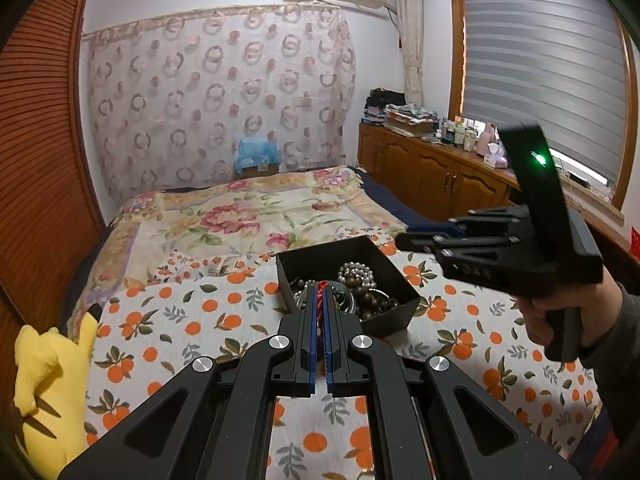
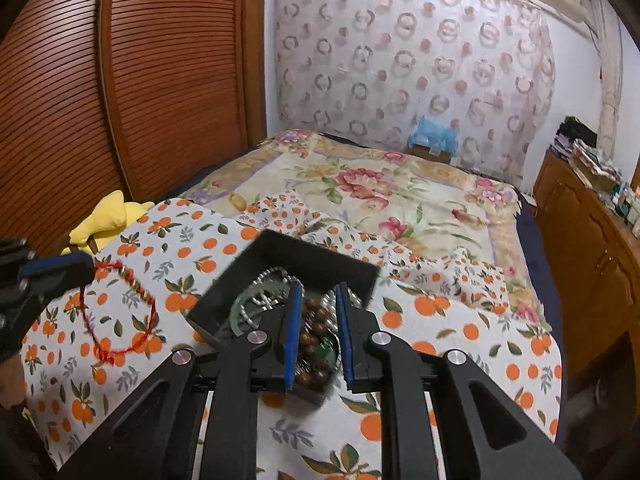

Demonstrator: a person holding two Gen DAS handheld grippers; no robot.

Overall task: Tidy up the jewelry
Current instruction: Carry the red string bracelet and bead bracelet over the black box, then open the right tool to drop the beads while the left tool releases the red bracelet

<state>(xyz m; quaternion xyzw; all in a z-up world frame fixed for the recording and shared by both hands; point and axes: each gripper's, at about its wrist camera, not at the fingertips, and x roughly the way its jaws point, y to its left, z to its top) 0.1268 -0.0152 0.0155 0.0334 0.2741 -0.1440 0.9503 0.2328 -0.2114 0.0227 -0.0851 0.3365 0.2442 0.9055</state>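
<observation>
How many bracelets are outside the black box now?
1: the red cord bracelet hangs from the shut left gripper, beside the black box. Others lie tangled inside it.

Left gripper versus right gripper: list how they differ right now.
The left gripper is shut on a red cord bracelet; the right gripper is open and empty. The left hangs beside the black box; the right hovers over its beads. Both have blue pads.
</observation>
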